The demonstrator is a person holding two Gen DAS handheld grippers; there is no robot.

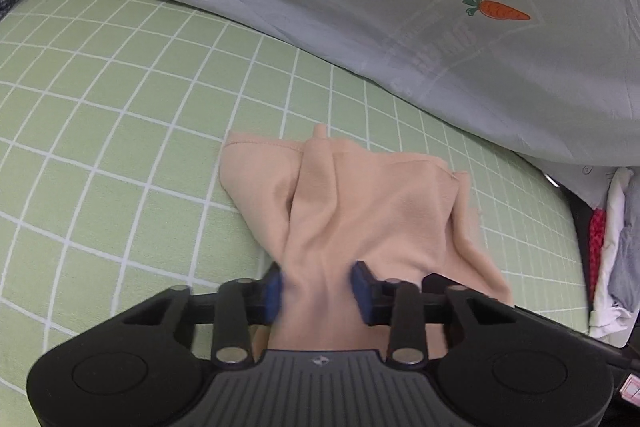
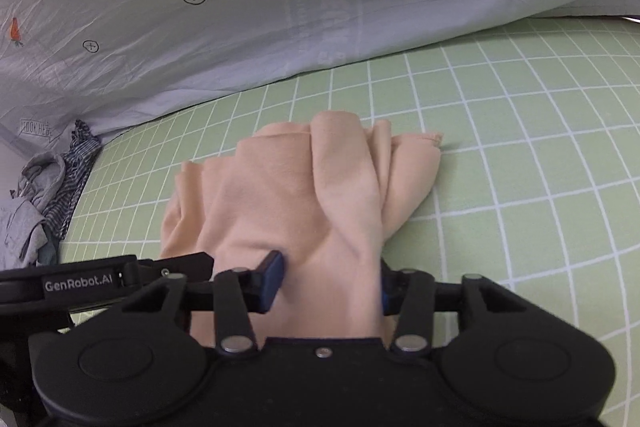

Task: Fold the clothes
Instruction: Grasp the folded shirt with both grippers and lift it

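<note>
Peach-coloured garment [image 1: 352,203], of soft knit cloth, lies bunched on the green checked bed sheet [image 1: 120,131], and one end of it rises into each gripper. On the left gripper [image 1: 318,291] the two blue pads stand narrow and press a gathered bundle of the cloth between them. The right gripper [image 2: 328,285] does the same: its jaws are narrow and closed on another bunch of the same garment [image 2: 304,187], though its right pad is half hidden by the fabric.

I judge that the step in hand is to lay the garment down and spread it, not yet a real fold, because the cloth is twisted and wrinkled. The next move probably calls for pulling both held ends apart, so that the cloth becomes flat on the sheet.

Behind lies a pale quilt with carrot prints [image 1: 496,10], near the garment's far edge, which limits the room. A pile of grey and striped clothes [image 2: 44,195] waits well apart at the side.
</note>
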